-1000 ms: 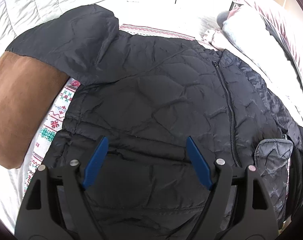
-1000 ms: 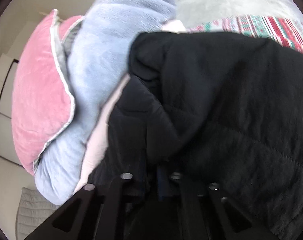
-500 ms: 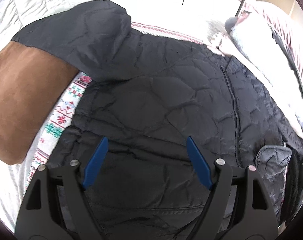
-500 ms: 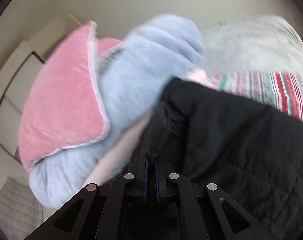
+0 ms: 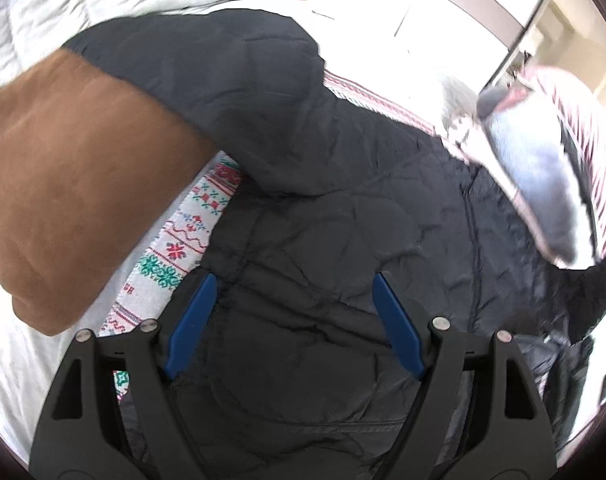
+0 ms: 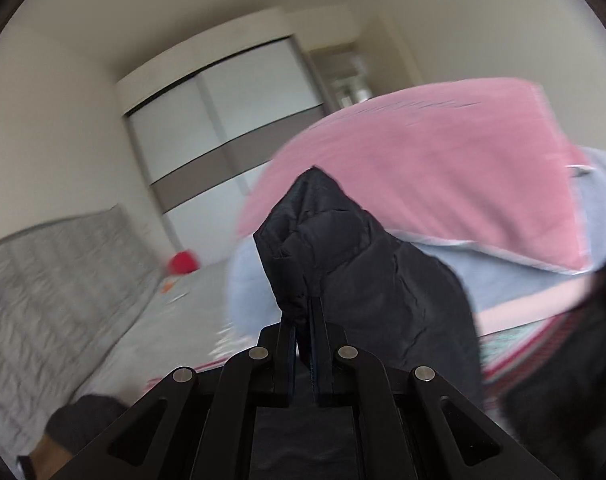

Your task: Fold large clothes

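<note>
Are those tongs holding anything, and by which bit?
The right tongs pinch a bunched fold of the black jacket. The left tongs hold nothing.

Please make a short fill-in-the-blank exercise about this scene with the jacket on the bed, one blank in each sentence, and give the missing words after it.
1. The right gripper is shut on a fold of the black ____.
2. The left gripper hangs over the jacket with its jaws ____.
3. The pillow behind the lifted fold is ____ in colour.
4. The pads of the left gripper are ____ in colour.

Missing words: jacket; open; pink; blue
</note>
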